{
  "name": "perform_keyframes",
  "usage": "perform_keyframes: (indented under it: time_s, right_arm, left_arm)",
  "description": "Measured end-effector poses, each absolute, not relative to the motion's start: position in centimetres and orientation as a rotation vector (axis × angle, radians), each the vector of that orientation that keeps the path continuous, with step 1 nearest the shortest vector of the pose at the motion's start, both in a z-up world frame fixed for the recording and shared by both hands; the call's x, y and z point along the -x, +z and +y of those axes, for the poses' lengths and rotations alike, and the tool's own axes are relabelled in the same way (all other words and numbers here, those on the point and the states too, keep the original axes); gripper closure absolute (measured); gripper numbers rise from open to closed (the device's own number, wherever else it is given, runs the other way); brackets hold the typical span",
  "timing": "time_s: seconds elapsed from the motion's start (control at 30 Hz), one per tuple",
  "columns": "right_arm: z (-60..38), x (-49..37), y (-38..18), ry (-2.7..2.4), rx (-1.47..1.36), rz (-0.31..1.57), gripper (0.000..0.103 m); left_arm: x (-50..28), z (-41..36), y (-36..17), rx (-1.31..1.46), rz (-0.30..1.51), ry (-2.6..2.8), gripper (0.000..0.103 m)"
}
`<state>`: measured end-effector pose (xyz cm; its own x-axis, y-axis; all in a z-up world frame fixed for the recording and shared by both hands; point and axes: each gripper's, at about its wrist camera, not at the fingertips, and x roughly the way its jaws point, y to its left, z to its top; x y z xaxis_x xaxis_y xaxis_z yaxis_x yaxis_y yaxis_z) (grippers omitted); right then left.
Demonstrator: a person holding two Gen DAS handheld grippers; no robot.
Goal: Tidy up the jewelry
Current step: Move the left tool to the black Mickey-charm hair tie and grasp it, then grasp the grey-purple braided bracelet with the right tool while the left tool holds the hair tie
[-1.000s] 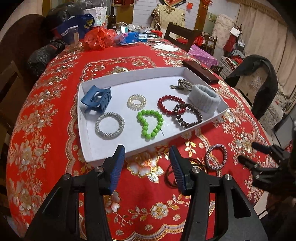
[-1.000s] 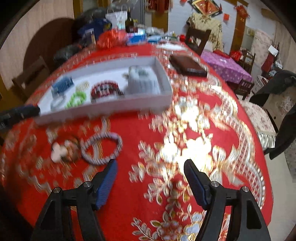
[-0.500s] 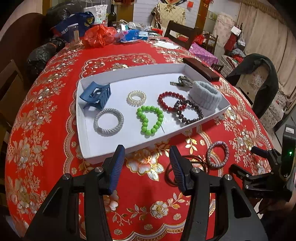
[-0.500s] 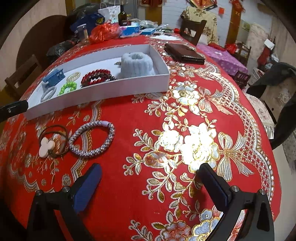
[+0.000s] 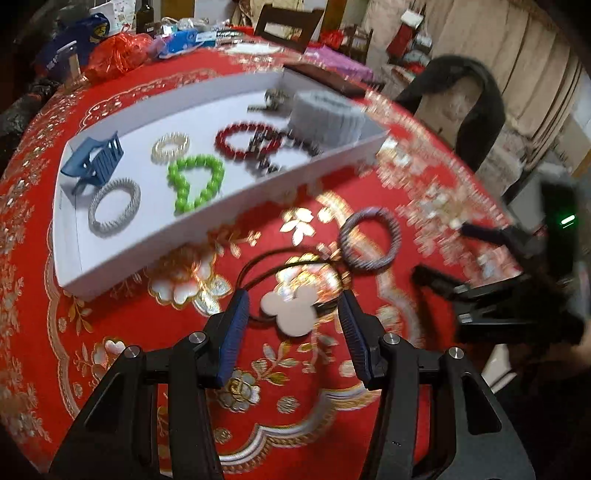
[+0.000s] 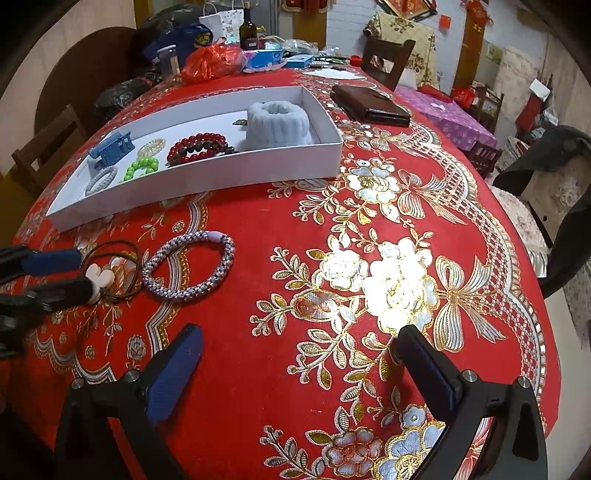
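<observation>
A white tray (image 5: 155, 240) (image 6: 207, 184) on the red tablecloth holds a blue hair claw (image 5: 96, 162), a silver band (image 5: 114, 206), a pearl band (image 5: 170, 147), green beads (image 5: 195, 182), red beads (image 5: 243, 142), dark beads and a grey scrunchie (image 5: 325, 116). In front of the tray lie brown hair ties with a white mouse-shaped charm (image 5: 290, 312) (image 6: 98, 278) and a grey braided bracelet (image 5: 371, 240) (image 6: 188, 269). My left gripper (image 5: 291, 314) is open, its fingers either side of the charm. My right gripper (image 6: 295, 362) is wide open and empty, to the right of the bracelet.
A brown wallet (image 6: 369, 105) lies behind the tray. Bags, a bottle (image 6: 248, 31) and boxes crowd the table's far end. Chairs stand around the table, one draped with a dark jacket (image 6: 554, 173). The table edge drops off at the right.
My left gripper has moved forward and right, from in front of the tray to around the mouse charm. My right gripper has opened wider and drawn back a little.
</observation>
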<state>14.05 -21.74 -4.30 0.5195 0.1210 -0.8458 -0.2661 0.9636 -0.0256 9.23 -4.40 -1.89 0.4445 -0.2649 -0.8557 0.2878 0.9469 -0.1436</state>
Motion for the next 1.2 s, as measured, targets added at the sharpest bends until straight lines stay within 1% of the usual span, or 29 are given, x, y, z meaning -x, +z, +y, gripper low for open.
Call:
perform_keyframes:
  time_s: [0.2, 0.43, 0.5, 0.67, 0.77, 0.9, 1.0, 1.1, 1.2]
  right_arm:
    - [-21.8, -14.1, -4.3, 0.234, 0.159, 0.998, 0.0]
    - [-21.8, -13.9, -4.3, 0.24, 0.15, 0.98, 0.0]
    - [-21.9, -13.9, -4.3, 0.232, 0.144, 0.978, 0.0]
    - [-21.6, -14.0, -4.3, 0.25, 0.162, 1.001, 0.0]
    - [-21.5, -14.2, -4.2, 0.247, 0.166, 1.011, 0.0]
    - [-21.4, -13.9, -2.8, 0.27, 0.149, 0.943, 0.0]
    - [-21.0, -14.0, -2.2, 0.336, 0.112, 0.918, 0.0]
    - [-19.7, -14.6, -2.8, 0.421, 0.114, 0.94, 0.0]
    - [-17.9, -15.3, -3.7, 0.459, 0.191, 0.95, 0.0]
  left_arm:
    - [-9.4, -5.0, -2.4, -0.063, 1.027, -0.353, 0.053]
    - [-8.6, -5.9, -3.0, -0.188, 0.978, -0.382, 0.052]
    - [-8.7, -5.8, -3.0, -0.181, 0.974, -0.407, 0.069]
    - [-9.0, -4.9, -2.7, -0.114, 0.977, -0.394, 0.069]
    - [-8.9, -4.3, -1.2, -0.075, 0.926, -0.402, 0.069]
    - [-8.7, -3.8, 0.4, -0.048, 0.885, -0.396, 0.069]
    - [-8.9, -3.4, 0.7, -0.044, 0.898, -0.366, 0.069]
    - [-8.8, -2.9, 1.0, -0.048, 0.903, -0.312, 0.069]
    - [-8.7, -2.2, 1.6, -0.037, 0.887, -0.268, 0.069]
